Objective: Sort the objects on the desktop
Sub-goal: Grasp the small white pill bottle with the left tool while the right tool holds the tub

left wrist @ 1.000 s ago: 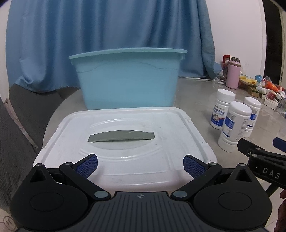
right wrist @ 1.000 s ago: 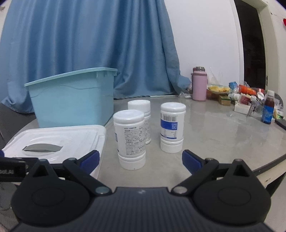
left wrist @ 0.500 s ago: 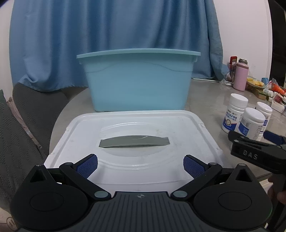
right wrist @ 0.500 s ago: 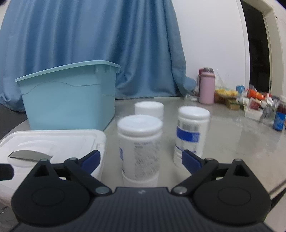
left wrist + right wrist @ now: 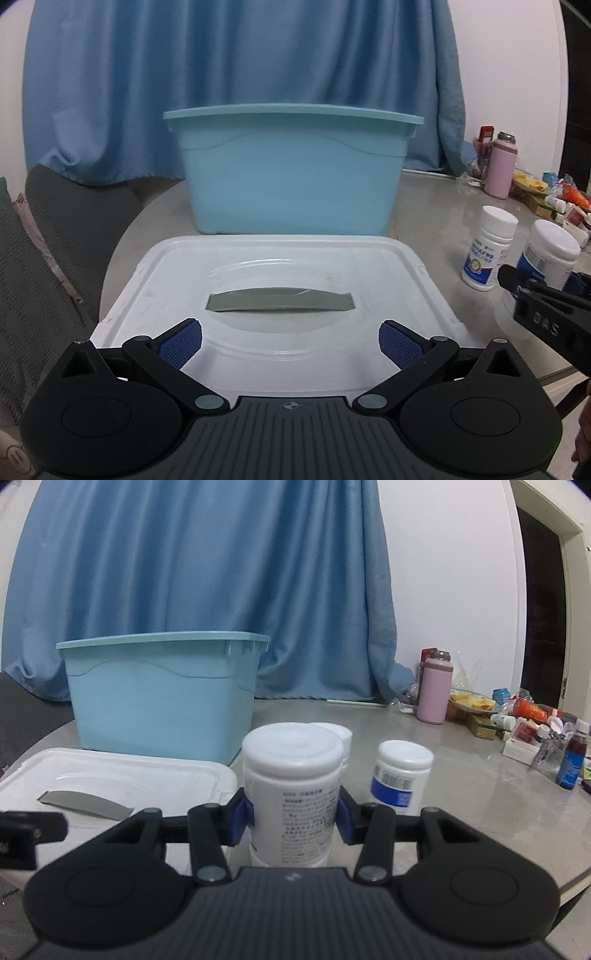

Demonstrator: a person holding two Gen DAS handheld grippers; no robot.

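My right gripper (image 5: 293,821) is shut on the nearest white pill bottle (image 5: 291,790), its blue pads against both sides. Two more white bottles stand behind it, one with a blue label (image 5: 400,777) and one mostly hidden (image 5: 338,734). My left gripper (image 5: 290,343) is open and empty over the near edge of the white bin lid (image 5: 406,280), which has a grey tape strip (image 5: 279,301). The light blue bin (image 5: 291,173) stands upright behind the lid; it also shows in the right wrist view (image 5: 159,698). The right gripper (image 5: 546,314) shows at the left wrist view's right edge, by the bottles (image 5: 487,247).
The round grey table (image 5: 461,775) carries a pink flask (image 5: 434,690) and a clutter of small bottles and boxes (image 5: 535,731) at the far right. A blue curtain (image 5: 207,572) hangs behind. A dark sofa (image 5: 40,258) is at the left.
My right gripper has moved forward around the nearest white bottle and shut on it. My left gripper has drawn back slightly and stays open.
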